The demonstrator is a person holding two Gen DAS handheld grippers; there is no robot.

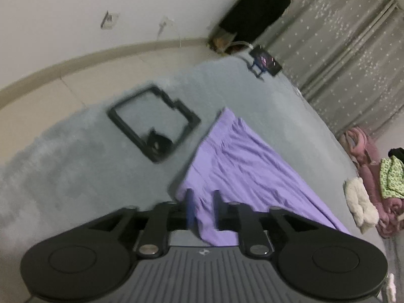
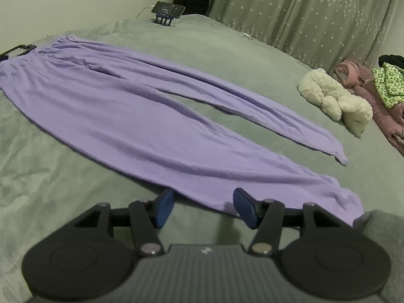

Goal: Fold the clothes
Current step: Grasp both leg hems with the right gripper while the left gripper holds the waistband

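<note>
Purple trousers (image 2: pixel 131 108) lie spread flat on a grey-green bed cover (image 2: pixel 50 176), waistband at the far left, both legs running toward the right. In the left wrist view the trousers (image 1: pixel 242 161) run away from me, and my left gripper (image 1: pixel 203 209) is shut on a fold of the purple cloth at the waist end, which hangs down between the fingers. My right gripper (image 2: pixel 203 205) is open, low over the cover at the near edge of the near leg, close to its cuff; the cloth lies between and just beyond the fingertips.
A black frame-shaped holder (image 1: pixel 154 123) lies on the cover left of the waistband. A phone on a stand (image 2: pixel 168 10) stands at the far end. A white fluffy garment (image 2: pixel 335 101), pink clothes (image 2: pixel 353 75) and a green patterned one (image 2: pixel 388 83) lie at the right. Curtains hang behind.
</note>
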